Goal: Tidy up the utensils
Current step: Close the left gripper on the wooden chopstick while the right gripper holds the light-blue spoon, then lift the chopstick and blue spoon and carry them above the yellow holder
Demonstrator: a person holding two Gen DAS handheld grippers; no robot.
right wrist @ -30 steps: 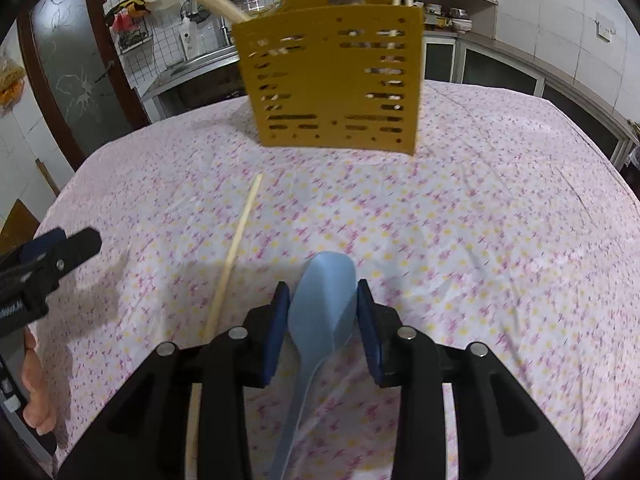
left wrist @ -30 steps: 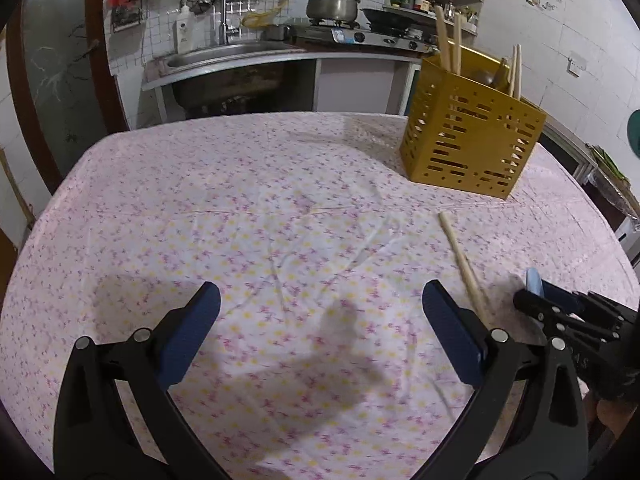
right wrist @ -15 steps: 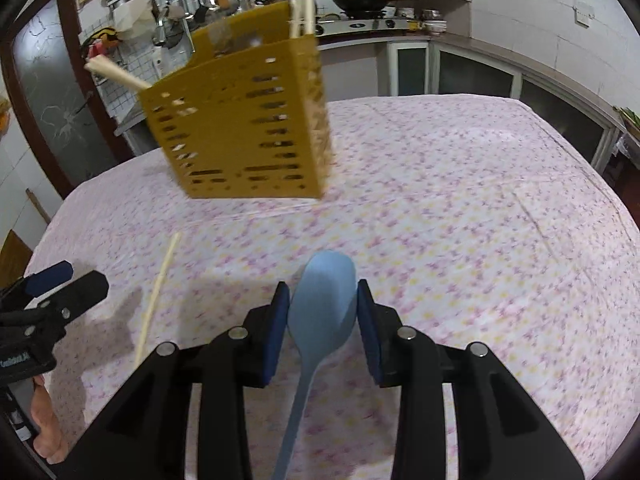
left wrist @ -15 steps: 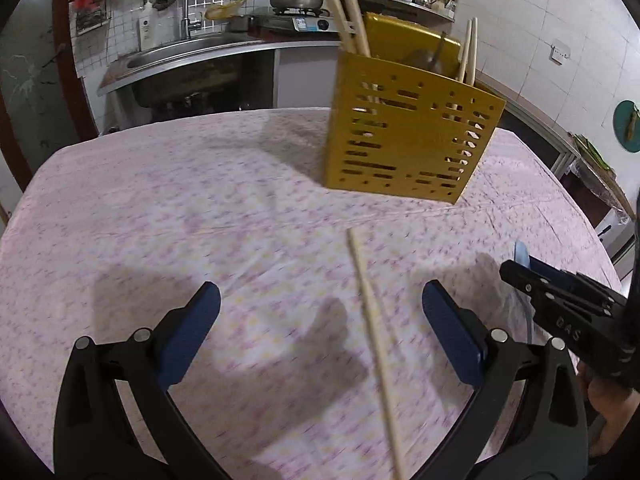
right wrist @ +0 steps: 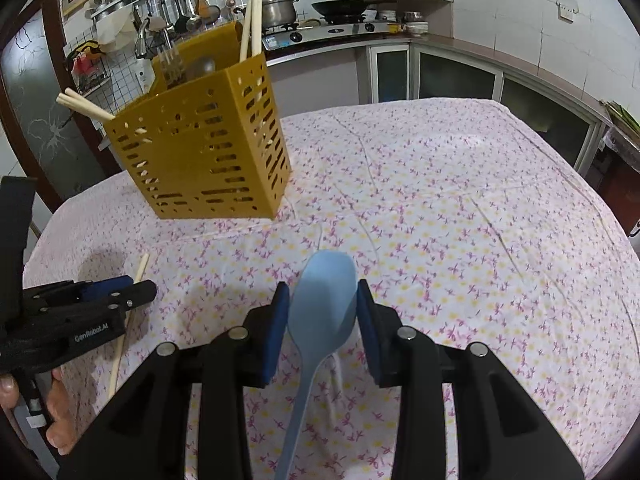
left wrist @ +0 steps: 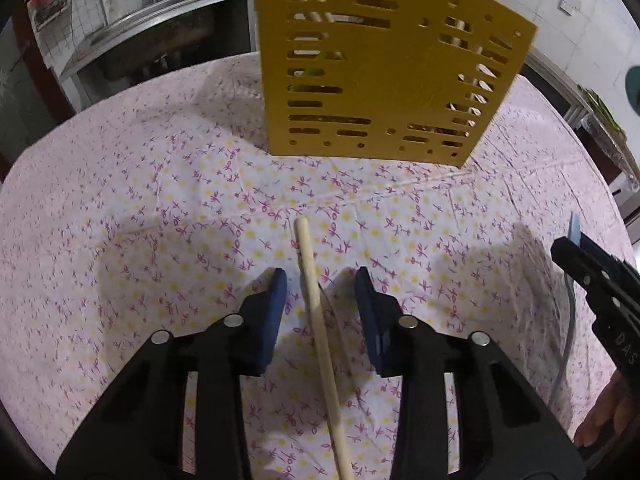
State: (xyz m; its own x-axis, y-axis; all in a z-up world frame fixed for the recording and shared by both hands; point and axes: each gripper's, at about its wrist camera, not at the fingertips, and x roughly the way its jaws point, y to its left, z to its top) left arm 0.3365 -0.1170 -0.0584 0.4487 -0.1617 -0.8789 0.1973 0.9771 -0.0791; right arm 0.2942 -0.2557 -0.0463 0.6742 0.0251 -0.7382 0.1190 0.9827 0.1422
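Table: covered by a pink floral cloth [right wrist: 460, 216], lightly creased, filling both views.
Holder: yellow slotted utensil holder [left wrist: 376, 76] standing on the far part of the cloth; in the right wrist view it sits far left [right wrist: 200, 152].
Holder contents: wooden chopsticks [right wrist: 252, 16] upright at one corner, another pair leaning out at the left corner; a metal fork and a spoon seem to stand at the back, though blurred.
Loose chopstick: single wooden chopstick [left wrist: 318, 320] lying flat on the cloth, near side of the holder, running from near to far; also seen at near left in the right wrist view [right wrist: 128, 320].
Left gripper [left wrist: 320, 292]: fingers partly open, one blue pad on each side of the loose chopstick, a gap showing on both sides; pads not touching it.
Right gripper [right wrist: 320, 308]: fingers closed on the bowl of a light blue spoon [right wrist: 322, 300], handle trailing back toward the camera.
Spoon position: held over the near middle of the cloth, well apart from the holder.
Background: kitchen counter [right wrist: 360, 40] with a pot and a pan on a stove at the far side.
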